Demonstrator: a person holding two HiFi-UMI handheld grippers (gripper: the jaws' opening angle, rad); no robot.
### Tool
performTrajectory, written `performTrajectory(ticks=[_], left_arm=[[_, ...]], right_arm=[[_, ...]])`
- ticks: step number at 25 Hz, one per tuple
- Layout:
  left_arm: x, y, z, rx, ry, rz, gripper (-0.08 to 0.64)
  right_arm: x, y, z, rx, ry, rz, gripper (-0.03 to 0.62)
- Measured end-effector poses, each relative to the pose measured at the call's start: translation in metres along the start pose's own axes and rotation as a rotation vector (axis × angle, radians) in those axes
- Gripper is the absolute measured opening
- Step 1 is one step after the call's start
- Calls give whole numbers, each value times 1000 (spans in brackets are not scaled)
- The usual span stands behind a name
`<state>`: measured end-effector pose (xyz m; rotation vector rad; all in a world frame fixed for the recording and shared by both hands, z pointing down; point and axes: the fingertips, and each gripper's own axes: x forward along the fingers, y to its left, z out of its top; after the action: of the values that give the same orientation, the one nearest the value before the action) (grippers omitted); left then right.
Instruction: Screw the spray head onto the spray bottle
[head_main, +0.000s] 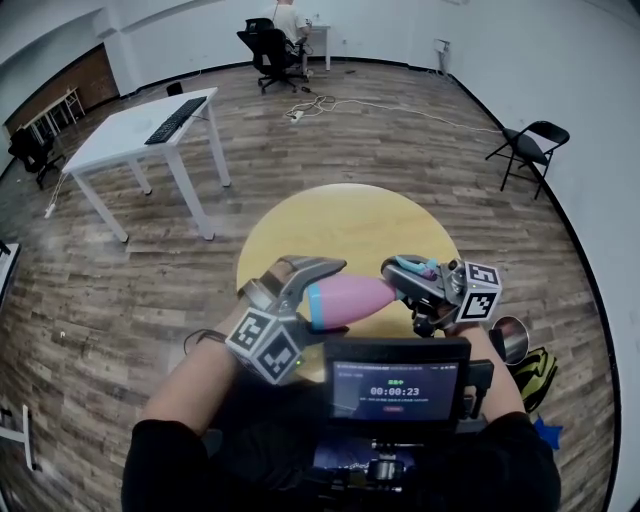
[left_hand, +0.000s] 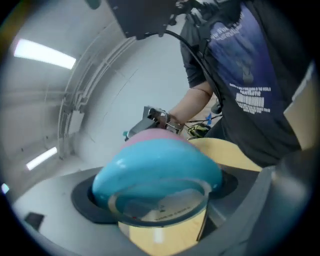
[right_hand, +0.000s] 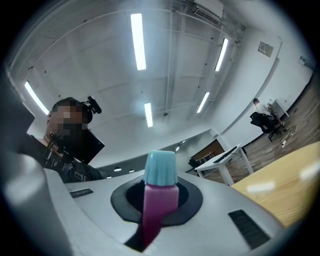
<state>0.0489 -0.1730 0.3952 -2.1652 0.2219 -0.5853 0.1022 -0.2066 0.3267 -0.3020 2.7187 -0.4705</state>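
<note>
Head view showed the left gripper (head_main: 312, 292) with jaws clamped on the spray bottle (head_main: 350, 298) at its blue base. The bottle's neck reached the spray head (head_main: 413, 266), pinched between the right gripper (head_main: 405, 280) jaws, above the desk (head_main: 350, 225).

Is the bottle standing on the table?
No, the left gripper holds the bottle sideways in the air above the table.

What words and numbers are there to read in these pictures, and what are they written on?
"00:00:23": on the small screen, in the head view.
Smaller marks on that screen: too small to read.
White print on the shirt: too blurred to read.
Print under the spray bottle, on its clear base: too small to read.
Wall sign: too small to read.
Marker cube: only black-and-white squares, no words.
</note>
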Motion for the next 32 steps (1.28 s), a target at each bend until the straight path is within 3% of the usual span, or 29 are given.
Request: performTrajectory(ticks=[2,4,6,8,9,10,12,14,16,17,18,19,20,22,24,25,26,27,30,31,32], left_arm=[[-4,8,3,241,42,131,531],[-3,4,8,452,80,181,529],[-1,2,7,505,91,196,531],[-6,13,-4,398,90,217,531],[-12,21,-12,272,77,227,531],[-19,31,-22,93,47,231,531],[-29,44,-41,-387,-89,186,531],[-36,51,-49,-923,-325,54,531],[-48,62,-41,-1375,-630,-127,531],[-55,69,-35,-1529,-772,-204,531],[-58,75,-29,-1627,-870,-258,534],[-56,78,-23,-1674,-904,-293,534],[-48,75,-16,-1680,-874,-317,534],[-27,59,-1,-1588,-724,-329,534],[-20,52,10,-1444,-630,-299,534],[-21,51,16,-1346,-602,-276,534],[-22,49,22,-1197,-561,-245,534],[-21,44,28,-989,-495,-207,534],[-13,16,29,-186,-174,-49,534],[-10,8,22,45,-78,6,534],[-9,5,15,201,-15,46,534]], right_arm=[[0,-13,-3,105,-15,-26,17],[-2,-22,-8,234,-42,-17,17],[-3,-21,-14,312,-65,-1,17],[-2,-23,-12,284,-73,-19,17],[-2,-26,-8,244,-86,-39,17],[-5,-29,-2,203,-108,-61,17],[-15,-30,10,145,-180,-77,15],[-29,-26,24,65,-225,-87,15],[-31,-22,28,-32,-201,-113,15],[-27,-18,26,-72,-174,-118,15],[-19,-12,22,-104,-146,-113,15],[-11,-6,19,-134,-121,-98,15],[-3,1,15,-164,-94,-81,15],[10,10,7,-210,-45,-55,15],[12,10,6,-185,-39,-41,17],[11,7,7,-140,-48,-36,17],[8,3,8,-73,-60,-27,17],[5,-3,7,13,-70,-11,17],[-3,-17,-6,301,-81,54,17],[-3,-19,-12,357,-77,61,17],[-2,-20,-15,385,-75,59,17]])
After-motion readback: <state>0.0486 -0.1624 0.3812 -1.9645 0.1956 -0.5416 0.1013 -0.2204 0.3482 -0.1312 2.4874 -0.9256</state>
